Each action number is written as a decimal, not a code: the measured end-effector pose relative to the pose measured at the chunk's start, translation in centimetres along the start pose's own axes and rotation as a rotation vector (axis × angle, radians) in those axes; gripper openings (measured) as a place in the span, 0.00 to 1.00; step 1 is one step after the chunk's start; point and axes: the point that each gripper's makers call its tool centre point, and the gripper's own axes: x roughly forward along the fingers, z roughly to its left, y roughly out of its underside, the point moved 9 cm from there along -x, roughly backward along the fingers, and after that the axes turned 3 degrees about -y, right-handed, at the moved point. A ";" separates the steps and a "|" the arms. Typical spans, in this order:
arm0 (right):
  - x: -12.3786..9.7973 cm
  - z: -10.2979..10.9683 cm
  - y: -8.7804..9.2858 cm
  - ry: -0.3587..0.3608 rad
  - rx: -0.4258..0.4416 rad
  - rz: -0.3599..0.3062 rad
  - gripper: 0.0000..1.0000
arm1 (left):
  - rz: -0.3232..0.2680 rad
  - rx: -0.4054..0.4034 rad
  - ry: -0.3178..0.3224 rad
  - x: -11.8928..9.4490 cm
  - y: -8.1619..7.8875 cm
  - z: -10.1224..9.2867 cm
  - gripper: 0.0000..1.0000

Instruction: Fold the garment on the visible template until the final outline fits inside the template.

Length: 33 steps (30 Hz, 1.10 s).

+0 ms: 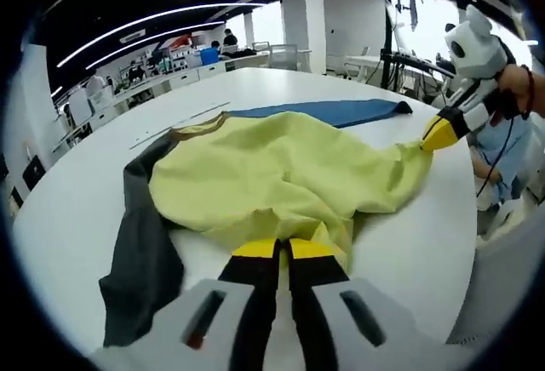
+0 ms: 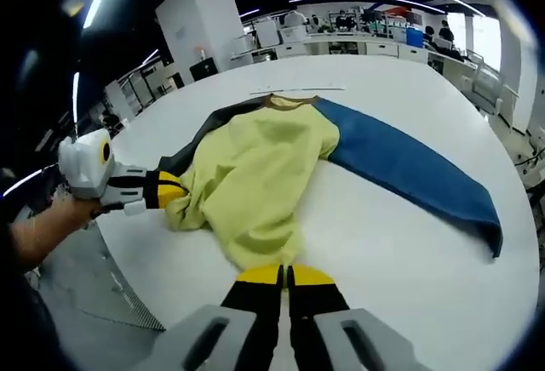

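Left gripper view: the garment [image 1: 281, 175], with a yellow body, a blue sleeve [image 1: 341, 112] and a dark sleeve [image 1: 140, 243], was found lying on the white bench [image 1: 77, 201]. The left tool [image 1: 283, 248] was seen pressed together on the yellow hem. The right tool [image 2: 285, 275] was likewise noted pinching the opposite yellow edge. The cloth was judged light, soft and limp, likely to sag and crease; holds at hem corners were considered best. No template outline could be made out.
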 end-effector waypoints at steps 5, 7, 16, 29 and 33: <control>-0.7 -0.7 -0.4 0.023 0.014 -0.037 0.00 | 0.017 -0.036 -0.045 -1.9 0.1 1.4 0.00; -1.1 -1.0 -0.5 0.031 0.021 -0.048 0.00 | 0.014 -0.059 -0.060 -3.0 0.1 1.9 0.00; -3.0 -1.9 -1.0 0.053 0.054 -0.121 0.00 | 0.061 -0.103 -0.112 -7.0 1.4 1.9 0.00; -4.8 -1.9 -0.5 0.064 0.077 -0.165 0.00 | 0.122 -0.154 -0.140 -12.3 2.0 2.2 0.00; -5.4 -1.6 -0.1 0.061 0.085 -0.165 0.00 | 0.186 -0.111 -0.185 -13.5 2.8 2.8 0.00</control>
